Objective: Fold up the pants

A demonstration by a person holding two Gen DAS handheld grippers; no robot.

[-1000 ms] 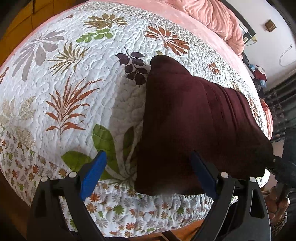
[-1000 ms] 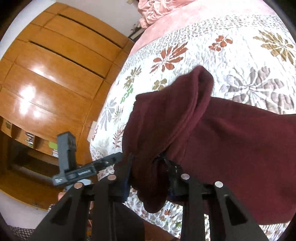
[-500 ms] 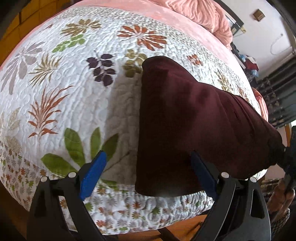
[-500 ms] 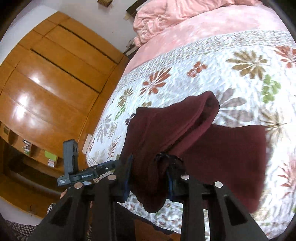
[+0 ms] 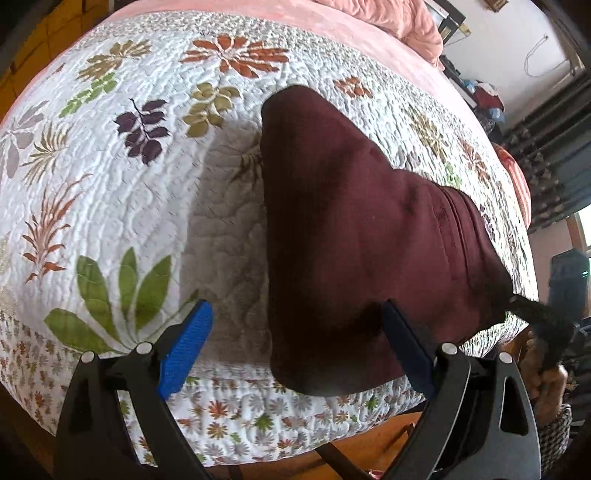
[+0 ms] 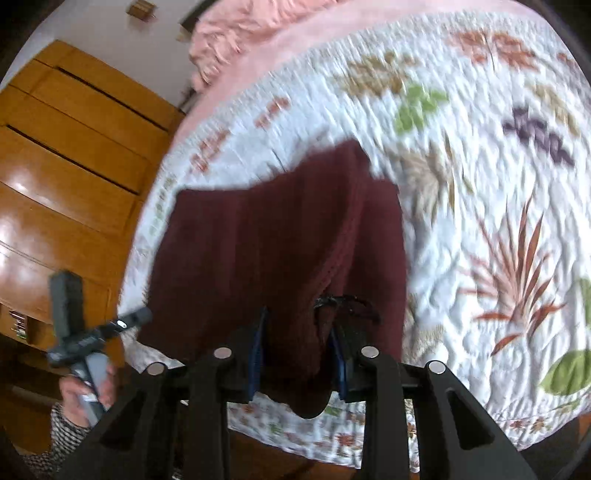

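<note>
The maroon pants [image 5: 362, 229] lie folded on the floral quilt [image 5: 122, 192], their near end reaching the bed's front edge. My left gripper [image 5: 295, 325] hovers wide open over that near end, and its blue pads [image 5: 184, 343] touch no cloth. In the right wrist view the pants [image 6: 258, 240] spread away from my right gripper [image 6: 297, 350]. Its jaws are opening, with a bunched fold of the cloth still pressed between the pads and a tail hanging below them. A hand [image 6: 83, 391] holds the left gripper at the lower left of that view.
A pink blanket [image 5: 388, 18] is heaped at the head of the bed. A wooden wardrobe [image 6: 66, 177] stands beyond the bed's side. Dark curtains [image 5: 554, 155] hang at the right. Wooden floor [image 5: 369, 439] shows below the quilt's front edge.
My right gripper carried the raised fold down and across, so the pants now lie flatter and narrower. The left gripper slid sideways along the bed edge and stayed open.
</note>
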